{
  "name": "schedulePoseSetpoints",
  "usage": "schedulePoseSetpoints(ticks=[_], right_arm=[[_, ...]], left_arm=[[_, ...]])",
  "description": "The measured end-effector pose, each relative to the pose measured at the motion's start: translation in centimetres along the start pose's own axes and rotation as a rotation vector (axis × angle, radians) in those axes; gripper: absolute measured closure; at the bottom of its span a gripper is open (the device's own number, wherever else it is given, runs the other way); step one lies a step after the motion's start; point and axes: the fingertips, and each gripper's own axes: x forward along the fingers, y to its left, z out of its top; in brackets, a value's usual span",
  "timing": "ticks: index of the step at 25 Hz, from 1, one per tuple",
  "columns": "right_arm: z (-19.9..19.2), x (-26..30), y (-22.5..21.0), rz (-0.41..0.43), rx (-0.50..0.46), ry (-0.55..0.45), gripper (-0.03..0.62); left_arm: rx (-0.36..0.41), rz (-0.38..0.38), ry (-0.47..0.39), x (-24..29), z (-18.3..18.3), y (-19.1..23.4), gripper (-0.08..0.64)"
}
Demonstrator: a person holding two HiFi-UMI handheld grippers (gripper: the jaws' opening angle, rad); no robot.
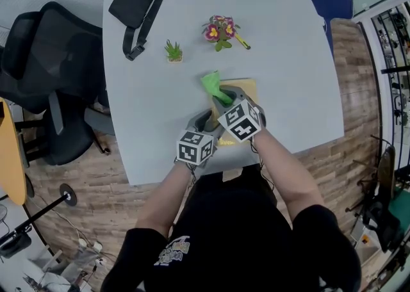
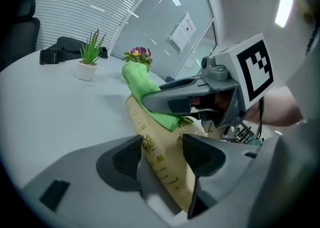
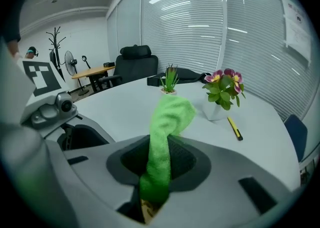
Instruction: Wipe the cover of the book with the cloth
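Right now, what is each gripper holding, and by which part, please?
Left gripper holds the book by its spine edge; right gripper pinches the cloth near one end.

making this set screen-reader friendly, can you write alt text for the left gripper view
The left tongs clamp the edge of a tan book while the right tongs hold a green cloth against its cover. Behind them on the white table are a small potted plant, pink flowers and a black bag.
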Motion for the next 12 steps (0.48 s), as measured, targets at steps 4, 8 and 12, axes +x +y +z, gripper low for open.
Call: schedulePoseSetpoints(ticks=[4,8,12], right_arm=[[-0.1,-0.2,-0.7,-0.013,0.048,-0.020,0.494],[-0.6,-0.6,-2.1,-0.047,0.103,-0.039,0.494],[-1.7,-1.1,-3.8,-0.086,0.148,-0.055,0.494]], left_arm=[[0.003,0.005,-0.003,-0.1,0.0,0.0,0.302],[0.001,0.004,-0.001,-0.1,0.0,0.0,0.302],[0.009,0.008,-0.006,0.0,0.0,0.0,0.302]])
